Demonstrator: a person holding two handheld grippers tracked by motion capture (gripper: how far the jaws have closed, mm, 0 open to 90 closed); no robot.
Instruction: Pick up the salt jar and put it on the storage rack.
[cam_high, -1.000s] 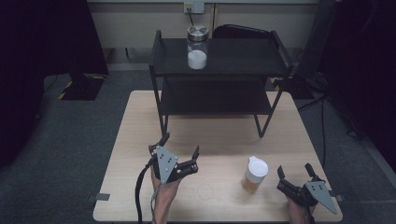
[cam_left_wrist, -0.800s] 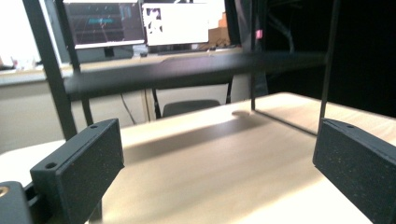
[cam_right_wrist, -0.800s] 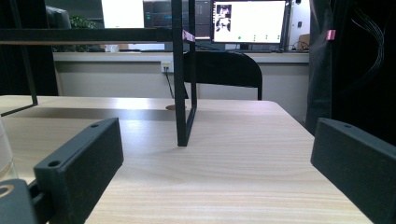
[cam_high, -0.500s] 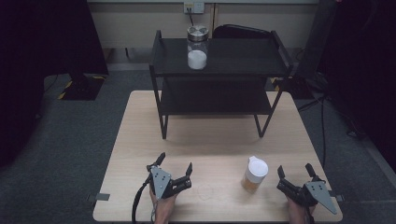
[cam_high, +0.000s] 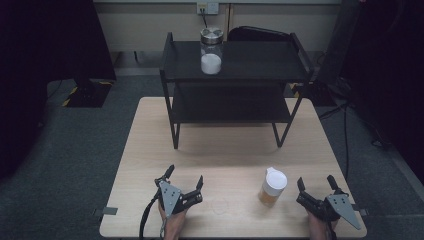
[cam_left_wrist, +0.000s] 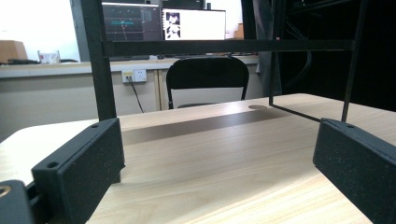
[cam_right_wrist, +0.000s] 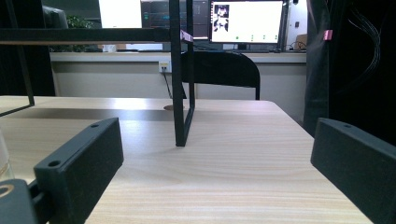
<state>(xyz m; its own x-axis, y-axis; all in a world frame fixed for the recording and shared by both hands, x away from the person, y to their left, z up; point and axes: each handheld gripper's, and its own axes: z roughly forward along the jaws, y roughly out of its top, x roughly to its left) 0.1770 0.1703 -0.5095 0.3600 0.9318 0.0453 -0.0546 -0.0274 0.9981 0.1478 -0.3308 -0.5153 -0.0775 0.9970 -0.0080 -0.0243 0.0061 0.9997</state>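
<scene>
My left gripper: jaws apart, lower left of frame.
My right gripper: jaws apart, lower right, near the cup.

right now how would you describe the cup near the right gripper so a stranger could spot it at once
Start at the wooden table and go to its near edge, in front of the black two-tier shelf. The cup stands upright just left of the right gripper. It has a white lid and amber contents, while the jar on the shelf top holds white powder.
</scene>
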